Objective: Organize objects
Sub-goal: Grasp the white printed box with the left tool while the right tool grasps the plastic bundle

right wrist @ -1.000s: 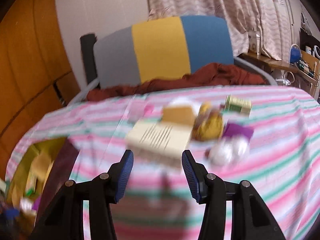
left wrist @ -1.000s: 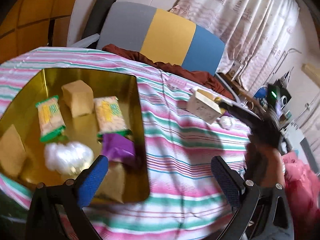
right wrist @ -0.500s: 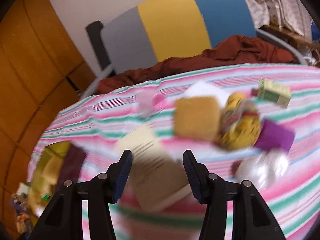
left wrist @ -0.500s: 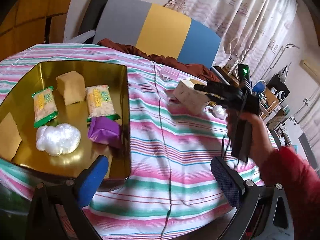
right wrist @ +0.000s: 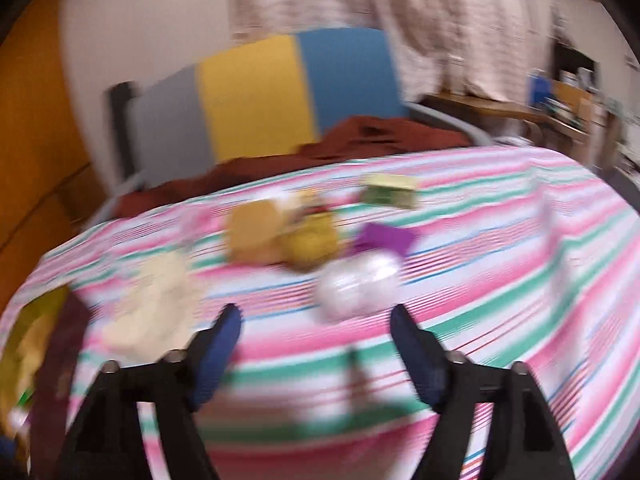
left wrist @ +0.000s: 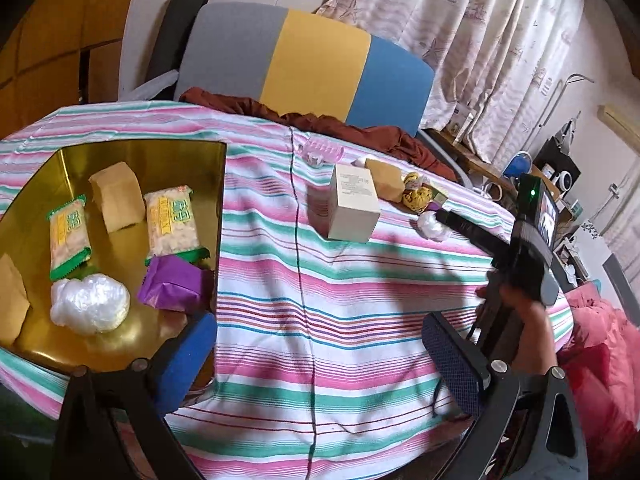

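A wide strip of bare striped tablecloth (left wrist: 320, 320) is lying open between the gold tray (left wrist: 218, 200) and the cream box (left wrist: 354, 208). Behind the box, small items (left wrist: 416, 196) are crowding the cloth. The tray wall is blocking the left side.

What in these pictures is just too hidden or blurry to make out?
- Print on the cream box: left view, too small to read.
- Yellow bundle: left view, small and half behind the tan packet.
- Items on the striped cloth: right view, motion blur.
- Gold tray: left view, near edge hidden by the left tongs.
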Demonstrator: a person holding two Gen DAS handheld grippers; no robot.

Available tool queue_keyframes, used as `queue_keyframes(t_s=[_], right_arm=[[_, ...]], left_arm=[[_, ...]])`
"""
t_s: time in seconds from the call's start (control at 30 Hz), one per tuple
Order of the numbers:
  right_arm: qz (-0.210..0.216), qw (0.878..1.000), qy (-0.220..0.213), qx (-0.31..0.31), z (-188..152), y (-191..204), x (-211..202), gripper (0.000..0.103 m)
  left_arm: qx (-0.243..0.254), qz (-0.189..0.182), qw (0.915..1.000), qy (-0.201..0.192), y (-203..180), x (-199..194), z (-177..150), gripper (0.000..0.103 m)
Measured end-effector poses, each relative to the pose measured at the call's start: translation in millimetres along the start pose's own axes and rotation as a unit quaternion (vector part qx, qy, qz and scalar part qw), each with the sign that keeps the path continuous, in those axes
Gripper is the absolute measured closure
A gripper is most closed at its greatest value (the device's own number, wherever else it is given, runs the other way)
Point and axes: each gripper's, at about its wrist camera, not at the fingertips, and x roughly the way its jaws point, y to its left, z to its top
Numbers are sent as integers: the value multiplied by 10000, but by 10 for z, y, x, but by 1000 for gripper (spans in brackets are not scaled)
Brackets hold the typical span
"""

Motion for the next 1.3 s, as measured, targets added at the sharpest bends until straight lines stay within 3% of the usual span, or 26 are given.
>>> queue_keyframes(t_s=[0.2, 0.37, 0.63, 1.0, 1.3], right_arm=[[-50, 9996, 255, -92, 144, -82, 426, 23], [182, 9983, 552, -76, 84, -97, 600, 35], [401, 9982, 412, 160, 1, -205, 486, 42], [336, 9989, -112, -305, -325, 5, 4, 42], [253, 9993, -105, 266, -344, -226, 43, 42]], left_arm=[[120, 98, 9999, 40, -146, 97, 41, 0], [311, 137, 9994, 70, -269, 169, 83, 0], [279, 210, 9993, 142, -392, 398, 245, 0], [256, 673, 9971, 236, -589, 1011, 682, 0], [400, 1091, 9926, 338, -637, 1680, 973, 0]])
